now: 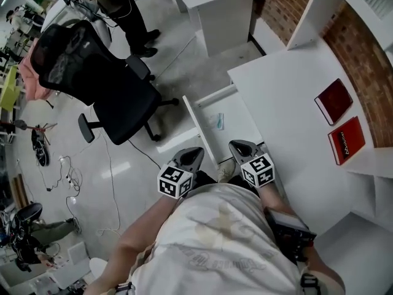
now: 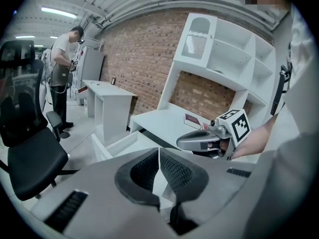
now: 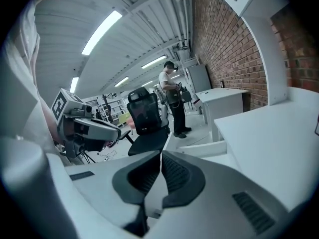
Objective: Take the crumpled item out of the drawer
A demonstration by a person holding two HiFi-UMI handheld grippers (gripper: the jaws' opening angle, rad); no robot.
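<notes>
The white drawer [image 1: 206, 125] stands pulled out from the white desk [image 1: 288, 103]. On its floor lies a small crumpled pale item [image 1: 219, 121]. My left gripper [image 1: 196, 151] is near the drawer's front left edge, shut, nothing in it. My right gripper [image 1: 236, 144] hovers at the drawer's front right, also shut and empty. In the left gripper view the pads [image 2: 172, 168] meet, with the drawer [image 2: 117, 144] ahead and the right gripper [image 2: 207, 141] beside it. In the right gripper view the pads [image 3: 174, 173] touch, the drawer [image 3: 199, 148] is ahead and the left gripper [image 3: 87, 127] at left.
A black office chair [image 1: 104, 85] stands left of the drawer. Two red books [image 1: 333, 100] [image 1: 346, 140] lie on the desk beside the brick wall. A second white table [image 1: 221, 11] and a standing person [image 1: 126, 11] are farther back. Cables lie on the floor at left.
</notes>
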